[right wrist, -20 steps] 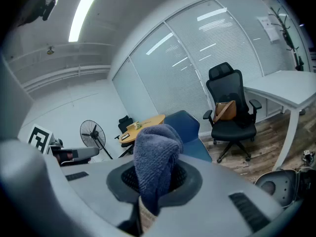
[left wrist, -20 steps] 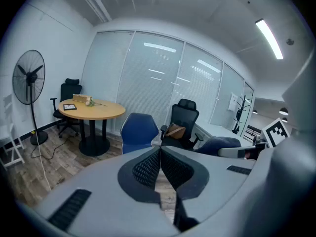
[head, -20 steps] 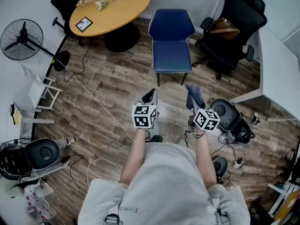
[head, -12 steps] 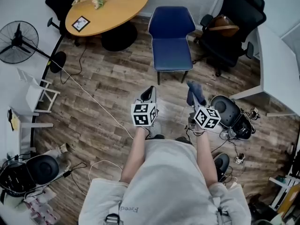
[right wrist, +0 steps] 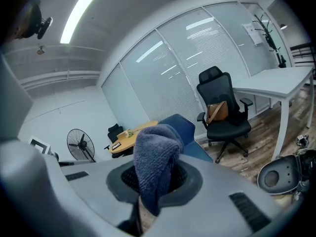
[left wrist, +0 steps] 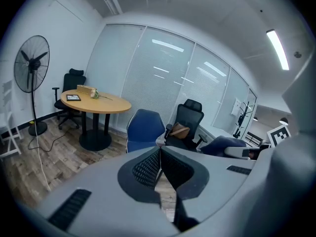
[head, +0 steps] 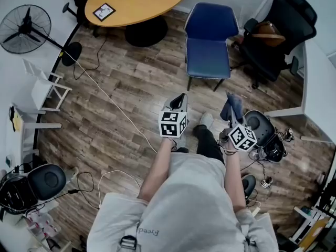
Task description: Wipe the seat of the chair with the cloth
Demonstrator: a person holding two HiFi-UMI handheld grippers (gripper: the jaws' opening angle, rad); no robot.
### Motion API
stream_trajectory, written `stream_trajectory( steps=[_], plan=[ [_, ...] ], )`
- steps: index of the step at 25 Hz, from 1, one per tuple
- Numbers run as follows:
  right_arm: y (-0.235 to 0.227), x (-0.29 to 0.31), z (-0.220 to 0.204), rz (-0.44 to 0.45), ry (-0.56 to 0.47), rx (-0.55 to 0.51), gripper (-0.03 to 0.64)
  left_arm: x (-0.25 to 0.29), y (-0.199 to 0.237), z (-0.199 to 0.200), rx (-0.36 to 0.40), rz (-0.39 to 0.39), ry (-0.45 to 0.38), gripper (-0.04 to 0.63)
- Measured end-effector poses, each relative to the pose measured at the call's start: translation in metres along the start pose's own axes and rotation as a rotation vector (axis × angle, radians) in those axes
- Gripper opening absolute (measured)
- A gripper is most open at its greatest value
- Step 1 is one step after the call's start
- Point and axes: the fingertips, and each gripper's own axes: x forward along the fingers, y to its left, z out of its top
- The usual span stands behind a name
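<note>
The blue chair (head: 209,46) stands on the wood floor ahead of me, its seat bare; it also shows in the left gripper view (left wrist: 143,132) and behind the cloth in the right gripper view (right wrist: 190,132). My right gripper (head: 231,109) is shut on a grey-blue cloth (right wrist: 155,167), which drapes over its jaws (head: 232,105). My left gripper (head: 180,103) is shut with nothing between its pads, its jaws meeting in the left gripper view (left wrist: 159,162). Both grippers hang above the floor, well short of the chair.
A round wooden table (head: 135,3) stands left of the chair, with a black office chair (head: 273,35) holding a brown bag to its right. A white desk (head: 320,93) runs along the right. A fan (head: 23,30), cables (head: 105,98) and a round black device (head: 260,125) sit on the floor.
I have stepped forward: a leg and shoe now show ahead of my body, and the view has shifted so the chair and table sit further right. Both grippers stay as they were.
</note>
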Motion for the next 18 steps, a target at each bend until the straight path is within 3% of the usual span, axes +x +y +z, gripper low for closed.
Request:
stream_trajectory(
  steps=[6,18],
  plan=[
    [-0.001,0.046,0.002,0.056,0.035,0.033,0.049,0.026,0.028,0.007,-0.016,0.044,0.021,0.028],
    [-0.013,0.190,0.077,0.133,0.058,0.038,0.049,0.147,0.058,0.093,0.045,0.080,0.049,0.028]
  ],
)
